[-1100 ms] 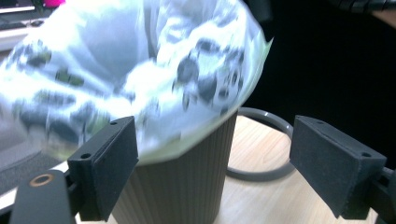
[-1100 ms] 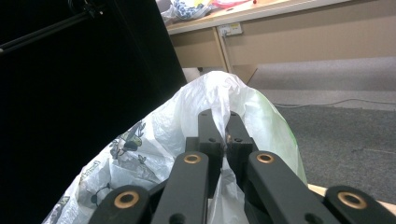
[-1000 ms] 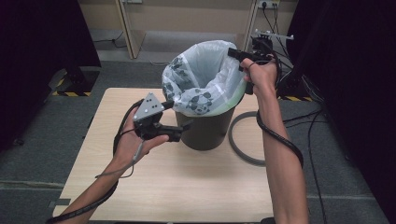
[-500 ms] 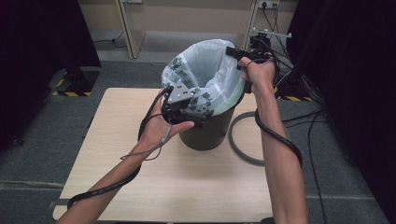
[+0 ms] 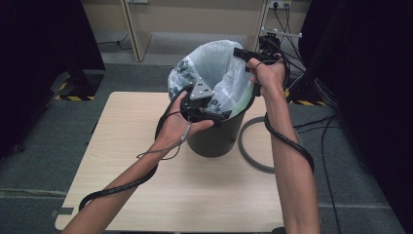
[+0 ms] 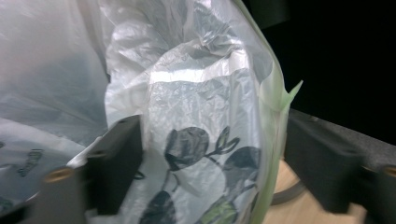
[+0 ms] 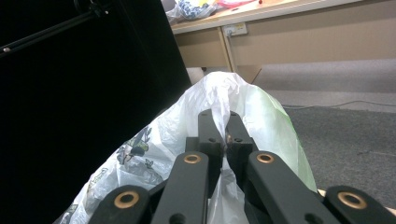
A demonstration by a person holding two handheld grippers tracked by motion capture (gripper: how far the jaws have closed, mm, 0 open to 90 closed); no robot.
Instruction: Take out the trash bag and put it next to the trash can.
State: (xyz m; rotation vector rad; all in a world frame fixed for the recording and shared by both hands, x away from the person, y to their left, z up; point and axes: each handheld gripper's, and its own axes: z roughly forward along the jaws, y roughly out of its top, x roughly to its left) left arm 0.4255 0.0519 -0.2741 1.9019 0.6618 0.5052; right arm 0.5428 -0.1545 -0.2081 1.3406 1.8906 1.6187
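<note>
A plastic bag [image 5: 214, 78] lines a bin [image 5: 216, 139] on the bench [image 5: 146, 195]. The right gripper [image 7: 219, 135] pinches its far rim; the left gripper [image 5: 207, 108] (jaws spread, just been closing) straddles the near rim and should catch one layer.

A light wooden table [image 5: 146, 195] stands on grey carpet [image 5: 48, 161]. Black curtains [image 5: 39, 58] hang at both sides. Behind runs a beige wall [image 5: 195, 14] with a socket [image 5: 275, 5], yellow-black hazard tape [image 5: 73, 97] marking the floor.
</note>
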